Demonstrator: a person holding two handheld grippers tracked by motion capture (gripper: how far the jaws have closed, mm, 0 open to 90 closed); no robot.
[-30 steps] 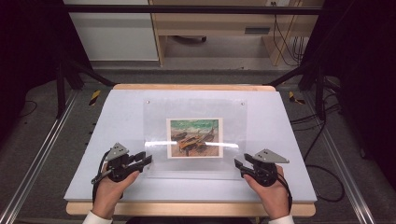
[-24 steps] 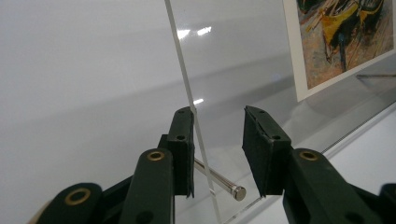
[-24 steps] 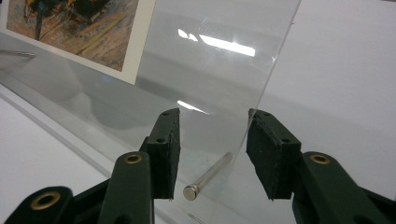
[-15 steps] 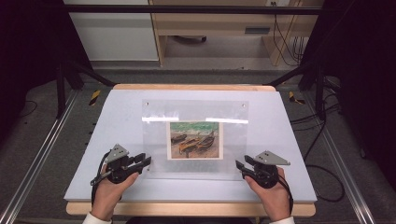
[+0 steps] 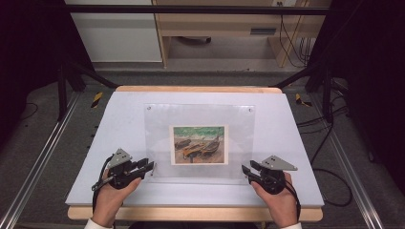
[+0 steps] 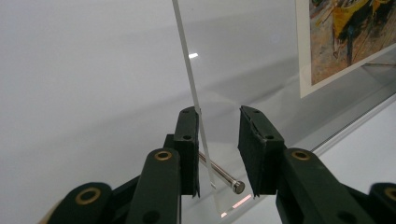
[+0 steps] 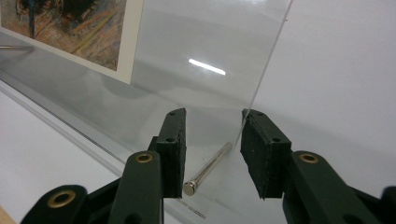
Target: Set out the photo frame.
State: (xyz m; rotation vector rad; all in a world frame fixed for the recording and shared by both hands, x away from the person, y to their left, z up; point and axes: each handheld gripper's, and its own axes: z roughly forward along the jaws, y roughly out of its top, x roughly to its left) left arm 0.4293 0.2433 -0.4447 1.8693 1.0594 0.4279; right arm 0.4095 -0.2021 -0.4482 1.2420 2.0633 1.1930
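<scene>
Your left gripper sits at the near left, its fingers pointing right and a little far, parted with a clear gap. Your right gripper sits at the near right, pointing left, also parted. Both pairs of jaws have just been closing.
</scene>
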